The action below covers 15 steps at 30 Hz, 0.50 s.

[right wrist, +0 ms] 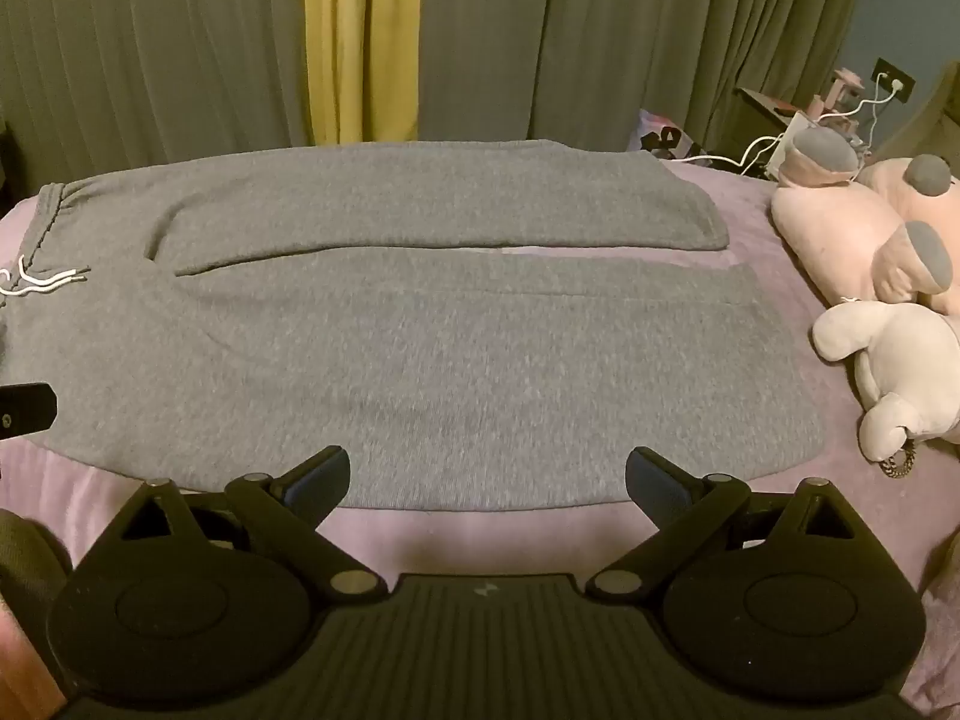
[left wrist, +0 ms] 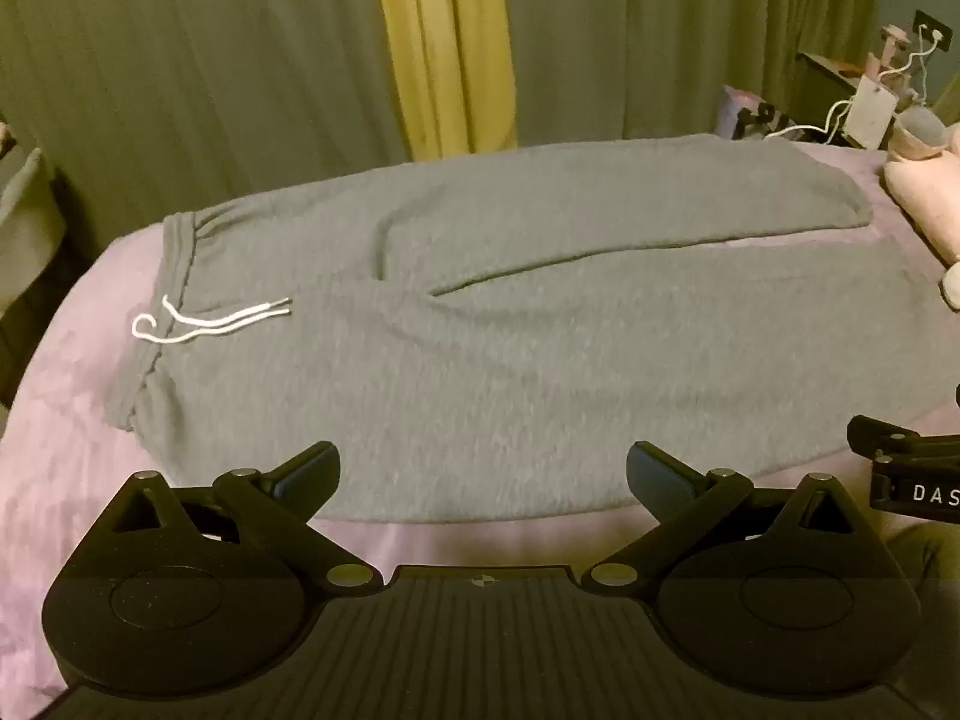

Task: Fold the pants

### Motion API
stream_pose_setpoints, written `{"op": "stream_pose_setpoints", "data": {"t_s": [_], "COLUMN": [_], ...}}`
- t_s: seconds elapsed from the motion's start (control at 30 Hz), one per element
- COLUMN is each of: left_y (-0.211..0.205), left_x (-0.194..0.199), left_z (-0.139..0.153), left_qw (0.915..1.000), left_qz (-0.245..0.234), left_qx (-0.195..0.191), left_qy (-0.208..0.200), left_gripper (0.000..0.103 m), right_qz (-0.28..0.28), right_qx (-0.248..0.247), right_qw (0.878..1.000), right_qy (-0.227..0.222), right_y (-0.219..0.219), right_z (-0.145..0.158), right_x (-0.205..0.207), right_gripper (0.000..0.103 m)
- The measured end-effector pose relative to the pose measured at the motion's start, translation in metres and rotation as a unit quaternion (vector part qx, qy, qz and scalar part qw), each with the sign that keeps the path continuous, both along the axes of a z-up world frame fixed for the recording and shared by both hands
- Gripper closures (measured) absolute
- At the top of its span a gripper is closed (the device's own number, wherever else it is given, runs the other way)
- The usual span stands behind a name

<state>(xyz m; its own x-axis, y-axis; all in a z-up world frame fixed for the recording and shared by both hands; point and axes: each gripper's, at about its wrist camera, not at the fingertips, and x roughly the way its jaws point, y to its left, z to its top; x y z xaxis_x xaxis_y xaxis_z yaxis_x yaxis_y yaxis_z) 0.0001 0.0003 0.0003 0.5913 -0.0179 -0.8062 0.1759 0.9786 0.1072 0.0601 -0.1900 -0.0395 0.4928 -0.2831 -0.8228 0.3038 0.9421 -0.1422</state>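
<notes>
Grey sweatpants point(left wrist: 480, 330) lie flat on a pink-purple bed point(left wrist: 66, 396), waistband at the left, both legs running right. A white drawstring point(left wrist: 210, 318) lies at the waistband. The pants also show in the right wrist view point(right wrist: 420, 348), with the drawstring point(right wrist: 42, 282) at the far left. My left gripper point(left wrist: 483, 471) is open and empty, just above the near edge of the pants by the hip. My right gripper point(right wrist: 487, 474) is open and empty above the near leg's edge. Its body shows at the right edge of the left wrist view point(left wrist: 912, 468).
Pink and white plush toys point(right wrist: 870, 276) lie on the bed past the leg cuffs at the right. A nightstand with white cables and a charger point(left wrist: 870, 102) stands at the back right. Grey-green curtains with a yellow panel point(left wrist: 444, 42) hang behind the bed.
</notes>
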Motion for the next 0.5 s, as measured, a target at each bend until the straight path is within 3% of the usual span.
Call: {"op": "stream_pose_setpoints", "data": {"t_s": [0.5], "left_y": [-0.002], "left_x": [-0.006], "left_z": [-0.014], "left_qw": [1.0000], "left_qz": [0.002], "left_qx": [0.008], "left_qy": [0.003], "left_gripper": [0.000], "right_qz": [0.000], "right_qx": [0.001], "right_qw": [1.000], "right_qy": [0.000], "right_y": [-0.001], "right_z": [-0.011], "right_x": [-0.003], "right_gripper": [0.004]}}
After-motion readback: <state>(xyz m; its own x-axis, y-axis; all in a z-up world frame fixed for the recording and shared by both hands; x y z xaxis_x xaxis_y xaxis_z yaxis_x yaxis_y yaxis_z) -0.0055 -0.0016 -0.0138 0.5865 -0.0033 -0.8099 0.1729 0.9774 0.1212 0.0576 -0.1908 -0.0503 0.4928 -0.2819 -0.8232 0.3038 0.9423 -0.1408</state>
